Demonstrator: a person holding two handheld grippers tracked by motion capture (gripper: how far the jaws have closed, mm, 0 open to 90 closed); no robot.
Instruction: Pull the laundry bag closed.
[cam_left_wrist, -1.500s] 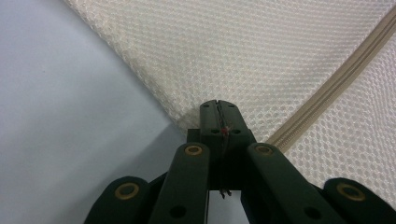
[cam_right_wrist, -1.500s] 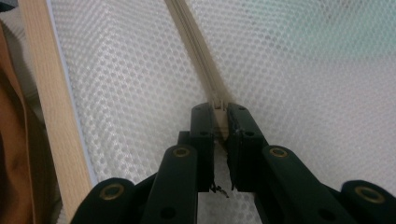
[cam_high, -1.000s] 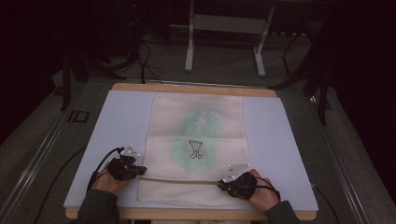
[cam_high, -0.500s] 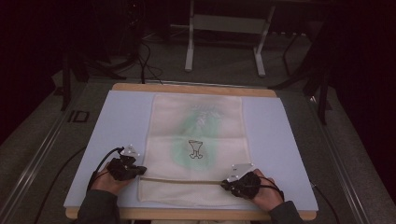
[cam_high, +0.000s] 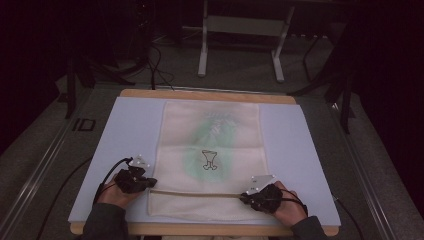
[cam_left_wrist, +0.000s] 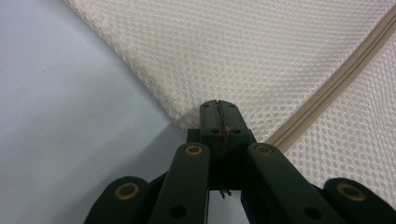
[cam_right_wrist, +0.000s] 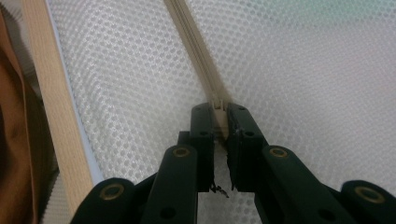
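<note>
While both hands rest low, left gripper (cam_high: 150, 183) and right gripper (cam_high: 243, 197) fingers pinch the mesh bag (cam_high: 212, 150) zipper (cam_high: 197, 193).

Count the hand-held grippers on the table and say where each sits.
2. The left hand-held gripper is at the mesh bag's near left corner; the right hand-held gripper clamps the zipper near the bag's right edge.
</note>
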